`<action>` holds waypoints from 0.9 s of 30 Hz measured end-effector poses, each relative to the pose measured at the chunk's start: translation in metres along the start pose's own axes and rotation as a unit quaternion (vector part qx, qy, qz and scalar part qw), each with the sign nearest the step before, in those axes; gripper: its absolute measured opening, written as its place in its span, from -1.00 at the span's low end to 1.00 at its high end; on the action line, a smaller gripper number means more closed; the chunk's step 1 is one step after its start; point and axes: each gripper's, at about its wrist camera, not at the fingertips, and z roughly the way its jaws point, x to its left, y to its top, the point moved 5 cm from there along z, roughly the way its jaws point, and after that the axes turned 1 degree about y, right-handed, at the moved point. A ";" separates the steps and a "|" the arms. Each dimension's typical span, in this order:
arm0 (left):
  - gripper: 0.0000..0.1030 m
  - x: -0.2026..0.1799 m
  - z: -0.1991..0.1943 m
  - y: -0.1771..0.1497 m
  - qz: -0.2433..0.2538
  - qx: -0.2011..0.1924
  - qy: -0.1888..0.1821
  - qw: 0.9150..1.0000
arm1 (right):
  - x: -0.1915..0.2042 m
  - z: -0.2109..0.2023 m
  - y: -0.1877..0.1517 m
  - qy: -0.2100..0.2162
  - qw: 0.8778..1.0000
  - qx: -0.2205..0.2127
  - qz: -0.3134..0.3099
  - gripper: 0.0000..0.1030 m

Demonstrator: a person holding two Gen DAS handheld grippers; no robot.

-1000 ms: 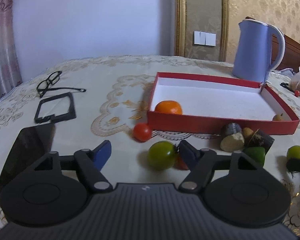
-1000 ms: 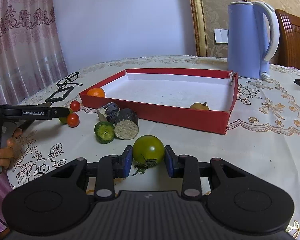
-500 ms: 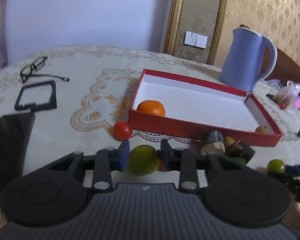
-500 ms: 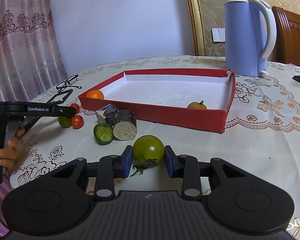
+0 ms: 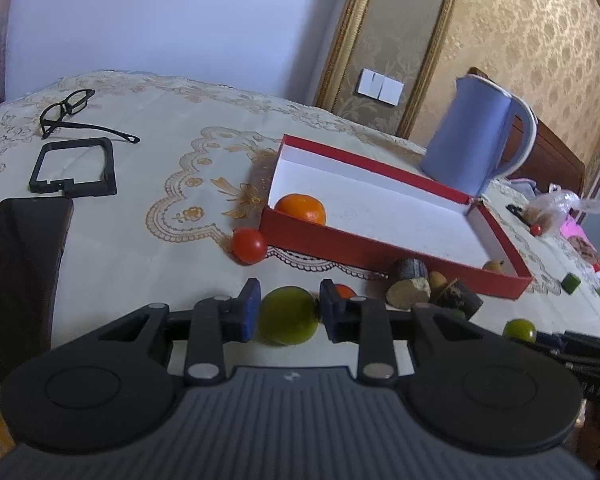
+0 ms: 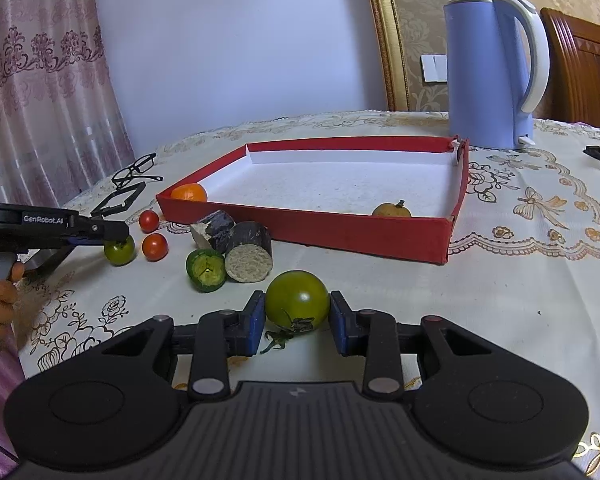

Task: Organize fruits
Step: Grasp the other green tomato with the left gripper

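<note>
Both tools, left tool (image 5: 287,312) and right tool (image 6: 297,317), level, each clamp a green tomato (image 5: 287,315).

left hand-held gripper (image 5: 287,312) — pads clamp green tomato (image 5: 287,315) | orange (image 5: 301,209) — in red tray (image 5: 364,250)

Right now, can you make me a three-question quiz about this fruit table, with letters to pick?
1. Where is the orange?
A. inside the red box
B. beside the kettle
C. on the glasses

2. How many small red tomatoes lie beside the box in the right wrist view?
A. one
B. two
C. five

3. What is the right gripper doing?
A. hanging empty
B. holding a spoon
C. closed on a green tomato

Answers: 1 A, it sits in the box's corner. 2 B, two lie left of the box. 3 C, both pads press its sides.
</note>
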 end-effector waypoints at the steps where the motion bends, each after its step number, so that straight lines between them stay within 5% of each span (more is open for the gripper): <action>1: -0.42 -0.001 0.000 -0.001 0.003 0.002 0.000 1.000 | 0.000 0.000 0.000 0.000 1.000 0.000 0.000 -0.36; 6: -0.21 -0.009 0.005 -0.011 0.030 0.011 0.007 0.999 | 0.000 0.000 0.000 0.000 1.000 0.000 0.000 -0.36; 11: -0.44 -0.009 0.009 -0.014 0.043 0.009 0.019 0.999 | 0.000 0.000 0.000 0.001 1.000 0.000 0.001 -0.36; 27: -0.45 -0.030 -0.012 -0.002 0.094 -0.049 0.034 0.994 | -0.001 -0.001 0.000 -0.002 1.000 -0.004 0.006 -0.36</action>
